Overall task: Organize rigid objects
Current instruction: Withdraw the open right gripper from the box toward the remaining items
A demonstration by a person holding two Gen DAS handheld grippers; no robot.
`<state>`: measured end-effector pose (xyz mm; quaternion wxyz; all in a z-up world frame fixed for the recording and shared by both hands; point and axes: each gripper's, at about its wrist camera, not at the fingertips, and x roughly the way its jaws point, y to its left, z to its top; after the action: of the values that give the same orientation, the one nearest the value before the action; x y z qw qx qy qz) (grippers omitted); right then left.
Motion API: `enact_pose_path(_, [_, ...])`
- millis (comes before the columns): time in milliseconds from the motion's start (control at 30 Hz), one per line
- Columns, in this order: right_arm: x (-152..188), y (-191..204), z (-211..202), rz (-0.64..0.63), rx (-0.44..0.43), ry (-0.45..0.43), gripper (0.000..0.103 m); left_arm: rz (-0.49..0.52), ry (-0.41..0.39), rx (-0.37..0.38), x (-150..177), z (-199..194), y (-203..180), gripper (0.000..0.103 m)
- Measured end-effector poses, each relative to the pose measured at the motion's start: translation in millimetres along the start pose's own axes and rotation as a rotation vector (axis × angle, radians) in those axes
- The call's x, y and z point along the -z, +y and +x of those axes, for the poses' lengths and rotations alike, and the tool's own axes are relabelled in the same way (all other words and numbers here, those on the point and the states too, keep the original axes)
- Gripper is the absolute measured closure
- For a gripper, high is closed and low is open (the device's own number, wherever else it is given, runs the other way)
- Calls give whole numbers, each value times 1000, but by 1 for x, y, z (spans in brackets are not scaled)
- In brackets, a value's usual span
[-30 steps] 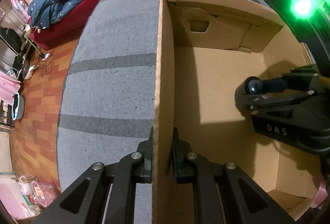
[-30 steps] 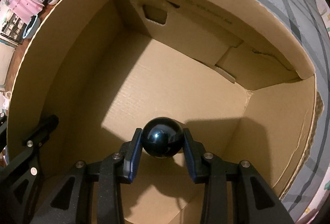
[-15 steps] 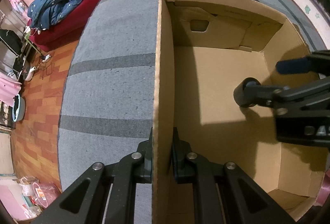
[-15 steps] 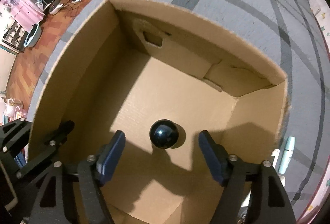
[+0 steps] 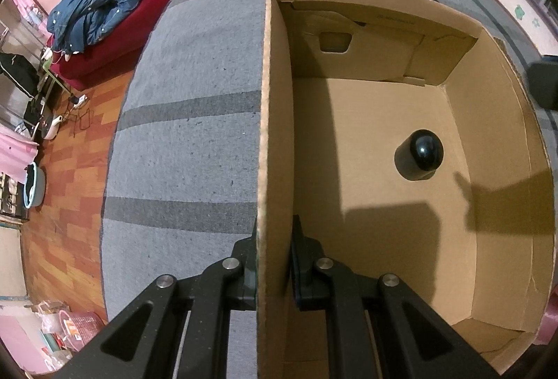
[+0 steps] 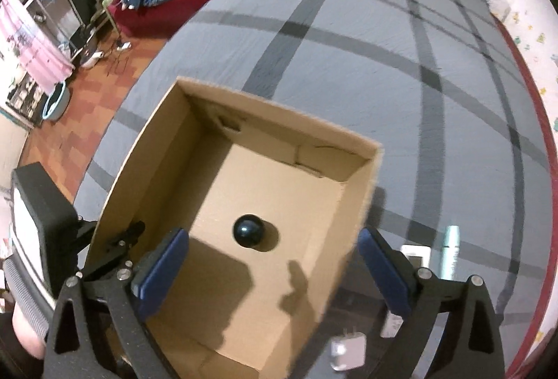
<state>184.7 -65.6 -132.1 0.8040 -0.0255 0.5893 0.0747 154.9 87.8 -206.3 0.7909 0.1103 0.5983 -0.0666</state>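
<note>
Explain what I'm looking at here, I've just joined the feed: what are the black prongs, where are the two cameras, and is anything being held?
There is no robot arm: a person holds a two-finger gripper in each hand, each with a camera looking along its fingers. In the left view, the left gripper is clamped on the wall of a cardboard box that sits on a grey striped bed cover. In the right view, the right gripper hangs above the box with its jaws opening and nothing between them. A dark ball lies loose on the box floor. A few small items, blurred, lie on the cover beside the box.
</note>
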Motion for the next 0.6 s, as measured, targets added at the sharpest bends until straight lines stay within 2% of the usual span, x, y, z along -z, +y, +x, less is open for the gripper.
enact_pose_path(233, [13,-44,-23,74,42,-20,4,-4,-1,-7,0,1,1,91])
enact_pose_path(600, [51,-124,0,193,120,20,4,-3,1,-12,-1,1,0,91])
